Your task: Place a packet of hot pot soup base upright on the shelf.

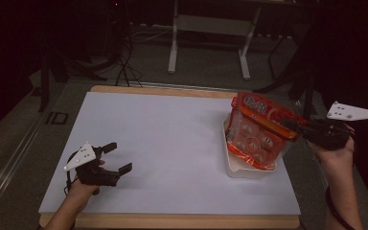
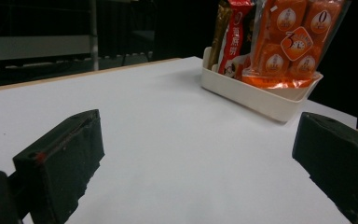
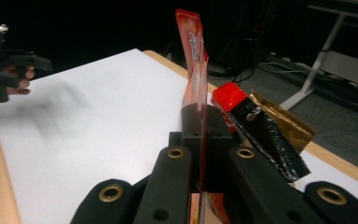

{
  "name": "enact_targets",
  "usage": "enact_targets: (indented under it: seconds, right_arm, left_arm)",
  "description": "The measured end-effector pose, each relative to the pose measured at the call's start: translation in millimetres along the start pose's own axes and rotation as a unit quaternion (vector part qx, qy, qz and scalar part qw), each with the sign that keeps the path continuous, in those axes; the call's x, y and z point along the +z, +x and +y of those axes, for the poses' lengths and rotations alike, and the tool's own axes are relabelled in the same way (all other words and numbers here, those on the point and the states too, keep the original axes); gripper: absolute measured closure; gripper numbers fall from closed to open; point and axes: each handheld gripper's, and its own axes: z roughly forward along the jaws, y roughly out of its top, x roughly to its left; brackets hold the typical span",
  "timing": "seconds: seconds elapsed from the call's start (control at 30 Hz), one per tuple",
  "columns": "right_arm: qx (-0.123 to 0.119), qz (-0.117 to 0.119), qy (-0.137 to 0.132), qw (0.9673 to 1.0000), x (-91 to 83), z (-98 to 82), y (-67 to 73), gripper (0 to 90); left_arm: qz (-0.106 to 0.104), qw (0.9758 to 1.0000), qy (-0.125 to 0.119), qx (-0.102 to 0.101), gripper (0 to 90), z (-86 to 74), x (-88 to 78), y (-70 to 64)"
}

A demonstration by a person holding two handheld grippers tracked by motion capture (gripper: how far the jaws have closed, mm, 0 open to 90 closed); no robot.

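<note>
Orange-red printed snack bag (image 1: 258, 132), cream tray (image 1: 249, 171), white table (image 1: 163, 148), black tongs (image 1: 294, 125)

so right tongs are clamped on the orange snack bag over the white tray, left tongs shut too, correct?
Not quite: the left tongs are open, resting on the table, as the left gripper view shows. The right tongs do clamp the orange snack bag over the white plastic tray.

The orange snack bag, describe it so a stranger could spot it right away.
Look at the white tray on the table's right side. The orange bag stands in it, pinched at its edge by the right gripper. Unlike the slim red and gold packets beside it, it's wide, with a clear window.
</note>
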Motion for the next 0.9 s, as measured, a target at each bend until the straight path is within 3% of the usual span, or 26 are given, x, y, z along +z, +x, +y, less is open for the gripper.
enact_targets:
  seconds: [0.17,0.33,0.5,0.63,0.83,0.9]
  right_arm:
    - [-0.005,-0.002,0.012,0.9999,1.2,-1.0,2.2,90.0]
    - [-0.009,-0.005,0.042,0.9991,16.6,-11.4,3.4,90.0]
    - [0.009,0.004,0.015,0.9998,16.2,-26.7,-1.8,90.0]
    - [0.019,0.006,0.019,0.9996,18.0,-42.7,-2.8,90.0]
    - [0.024,-0.017,0.025,0.9992,18.2,-60.7,-5.4,90.0]
    - [0.034,-0.014,0.004,0.9993,15.6,-65.0,-6.2,89.5]
  left_arm:
    - [-0.001,1.0,0.0,0.0,2.7,-0.5,0.8,-0.4]
    - [-0.003,1.0,0.001,0.002,2.7,-0.5,1.1,-1.2]
    - [-0.001,1.0,0.003,0.003,2.7,-2.1,0.8,-1.1]
    - [0.0,1.0,0.005,0.004,2.7,-2.9,1.7,-1.2]
    - [-0.003,0.9999,0.011,0.009,2.7,-4.5,4.0,-3.4]
    - [-0.002,0.9999,0.012,0.009,2.7,-5.6,4.6,-2.9]
